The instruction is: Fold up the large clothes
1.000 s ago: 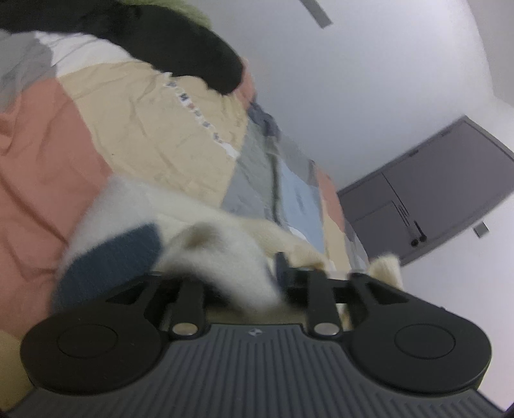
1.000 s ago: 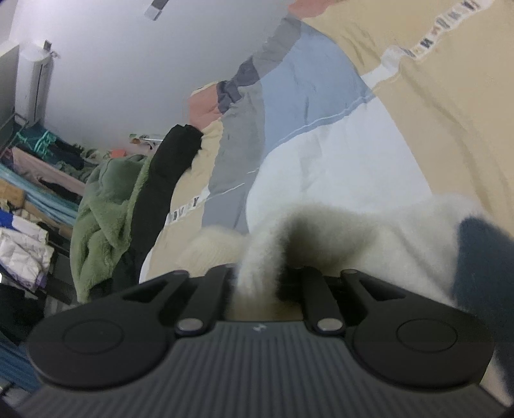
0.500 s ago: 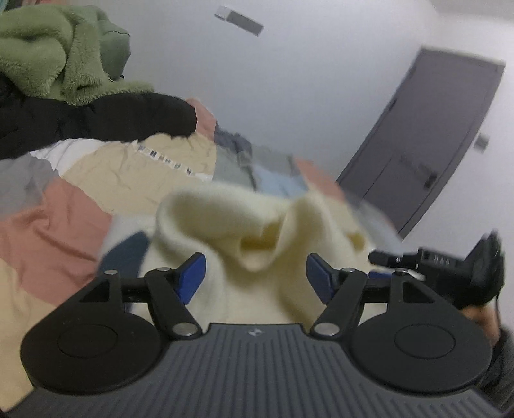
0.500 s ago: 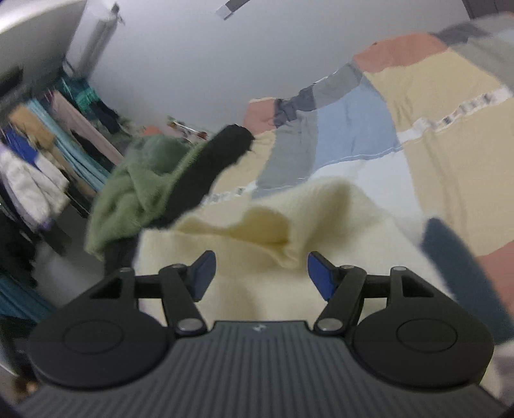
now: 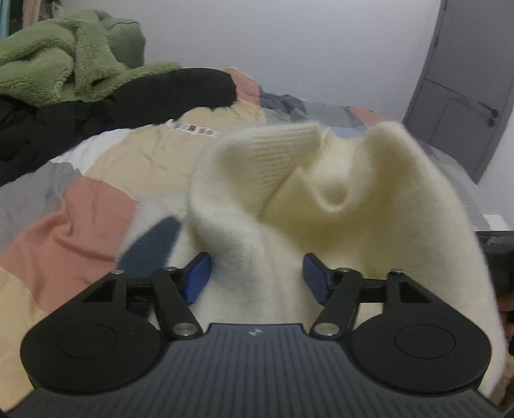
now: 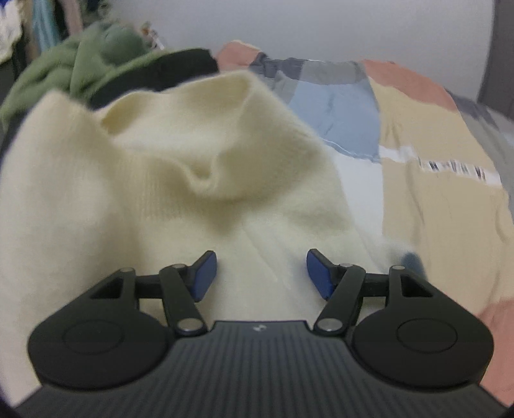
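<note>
A cream knitted sweater (image 5: 321, 199) with a dark blue patch (image 5: 151, 244) lies bunched on the patchwork bed cover, just ahead of both grippers. It also shows in the right wrist view (image 6: 154, 180). My left gripper (image 5: 257, 276) is open, its blue pads apart with sweater fabric lying between them. My right gripper (image 6: 260, 273) is open too, low over the sweater, gripping nothing.
The patchwork bed cover (image 5: 80, 225) has pink, beige, grey and blue panels. A green fleece (image 5: 64, 58) and a black garment (image 5: 144, 99) are piled at the far left. A grey door (image 5: 465, 96) stands at the right. Clothes hang at the far left (image 6: 19, 29).
Both grippers were shut on the sweater a second ago and have opened. The sweater has dropped onto the bed, and both cameras have tilted level.
</note>
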Demonstrator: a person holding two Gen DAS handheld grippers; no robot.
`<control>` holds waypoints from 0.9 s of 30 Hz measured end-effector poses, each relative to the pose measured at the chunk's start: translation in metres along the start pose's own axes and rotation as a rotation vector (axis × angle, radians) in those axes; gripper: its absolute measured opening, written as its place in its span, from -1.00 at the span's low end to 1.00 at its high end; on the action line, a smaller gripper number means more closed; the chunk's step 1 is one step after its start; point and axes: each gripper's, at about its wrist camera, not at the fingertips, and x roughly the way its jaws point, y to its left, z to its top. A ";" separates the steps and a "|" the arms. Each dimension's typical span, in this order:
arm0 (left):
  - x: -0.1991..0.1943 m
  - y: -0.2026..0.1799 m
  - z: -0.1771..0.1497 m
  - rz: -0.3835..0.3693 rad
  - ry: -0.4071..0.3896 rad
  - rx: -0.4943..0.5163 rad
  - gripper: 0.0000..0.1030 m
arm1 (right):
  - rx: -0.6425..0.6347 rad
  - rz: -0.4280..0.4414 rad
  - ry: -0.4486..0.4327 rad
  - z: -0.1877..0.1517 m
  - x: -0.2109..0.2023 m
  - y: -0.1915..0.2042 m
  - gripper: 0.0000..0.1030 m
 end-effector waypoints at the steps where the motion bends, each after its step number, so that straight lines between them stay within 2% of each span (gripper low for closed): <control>1: 0.001 0.000 0.000 0.013 0.002 -0.002 0.11 | -0.027 -0.008 -0.002 -0.001 0.002 0.003 0.14; 2: 0.002 0.001 0.000 0.032 0.004 0.000 -0.09 | -0.046 -0.014 -0.006 -0.001 0.003 0.005 0.10; 3: 0.004 0.001 0.001 0.046 0.006 0.004 -0.20 | -0.063 -0.022 -0.009 -0.001 0.003 0.007 -0.07; 4: 0.004 0.001 0.001 0.054 0.004 0.012 -0.37 | -0.080 -0.037 -0.018 -0.001 0.002 0.010 -0.33; 5: 0.004 0.003 0.002 0.059 0.000 0.011 -0.54 | -0.092 -0.048 -0.028 -0.001 0.001 0.011 -0.45; 6: 0.003 0.006 0.002 0.065 -0.007 0.001 -0.63 | -0.096 -0.053 -0.039 -0.001 -0.001 0.012 -0.67; 7: 0.001 0.008 0.003 0.076 -0.013 -0.009 -0.77 | -0.090 -0.054 -0.053 0.000 -0.004 0.010 -0.72; 10: -0.013 0.021 0.007 0.062 -0.052 -0.070 -0.79 | -0.037 -0.043 -0.122 0.007 -0.019 0.001 -0.76; 14: -0.034 0.037 0.012 0.013 -0.129 -0.166 -0.81 | 0.055 -0.041 -0.270 0.018 -0.054 -0.023 -0.77; 18: -0.053 0.051 0.018 -0.030 -0.226 -0.255 -0.82 | 0.125 -0.104 -0.374 0.023 -0.081 -0.051 -0.78; 21: -0.055 0.064 0.023 -0.029 -0.248 -0.309 -0.82 | 0.164 -0.185 -0.358 0.024 -0.068 -0.074 -0.78; 24: -0.047 0.072 0.024 0.000 -0.233 -0.332 -0.82 | 0.233 -0.192 -0.323 0.024 -0.049 -0.090 -0.78; 27: -0.032 0.078 0.023 0.027 -0.191 -0.349 -0.82 | 0.200 -0.241 -0.288 0.025 -0.027 -0.089 -0.78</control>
